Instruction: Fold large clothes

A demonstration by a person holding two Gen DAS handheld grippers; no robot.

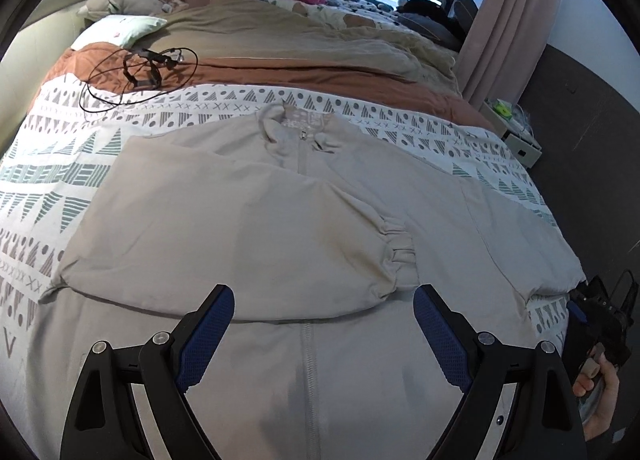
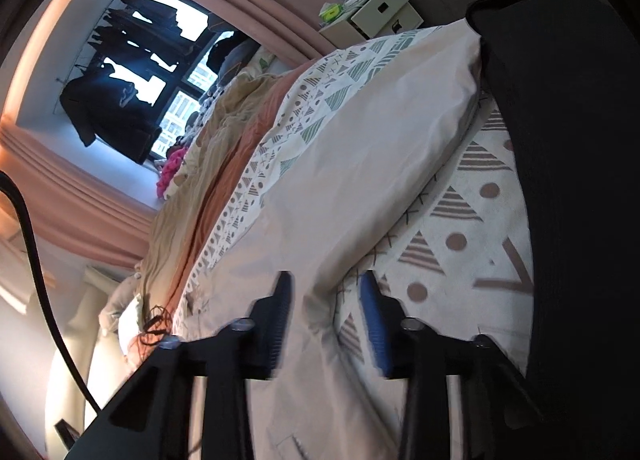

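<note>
From my left wrist camera I see my left tool (image 1: 323,302) with its two blue pads wide apart and nothing between them. It hangs above the beige jacket (image 1: 304,228), which lies spread on the bed (image 1: 52,180), front side up, collar at the far end and zipper running toward me. The left sleeve (image 1: 224,232) is folded across the chest, and its elastic cuff (image 1: 398,242) lies near the middle. The bed cover has a pattern of triangles and dots. A black cable (image 1: 136,68) lies on the far left part of the bed, well apart from the jacket. At the right edge of this view my right hand (image 1: 598,396) holds the right tool beside the jacket's right side.

From my right wrist camera the picture is rolled to the side and a little blurred. My right tool (image 2: 325,280) has its pads partly drawn together, and a fold of the jacket (image 2: 320,188) stands between them. I cannot tell whether the pads press on the cloth. A dark cloth (image 2: 580,180) fills the right side of this view.
</note>
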